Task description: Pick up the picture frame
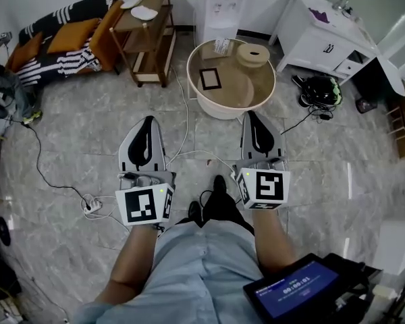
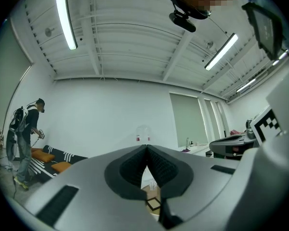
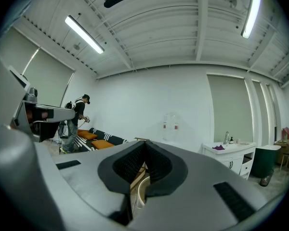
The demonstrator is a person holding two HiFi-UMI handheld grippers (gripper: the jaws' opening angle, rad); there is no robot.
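The picture frame [image 1: 210, 78], small with a dark border, lies flat on the left part of a round glass-topped table [image 1: 201, 94] ahead of me. Through the gap under the left jaws a corner of the frame [image 2: 153, 204] shows in the left gripper view. My left gripper [image 1: 147, 121] is held low over the floor, well short of the table, jaws shut on nothing. My right gripper [image 1: 254, 115] hovers just before the table's near rim, also shut and empty. In both gripper views the jaw pads [image 2: 147, 150] [image 3: 145, 146] meet at their tips.
A round wooden piece [image 1: 252, 55] and a small holder [image 1: 222, 46] share the table. Behind stand a wooden shelf [image 1: 148, 36], a striped sofa [image 1: 61, 36], a water dispenser [image 1: 224, 4] and a white cabinet [image 1: 324, 38]. Cables [image 1: 182, 152] and a power strip [image 1: 91, 206] lie on the floor. A person [image 2: 24, 143] stands far left.
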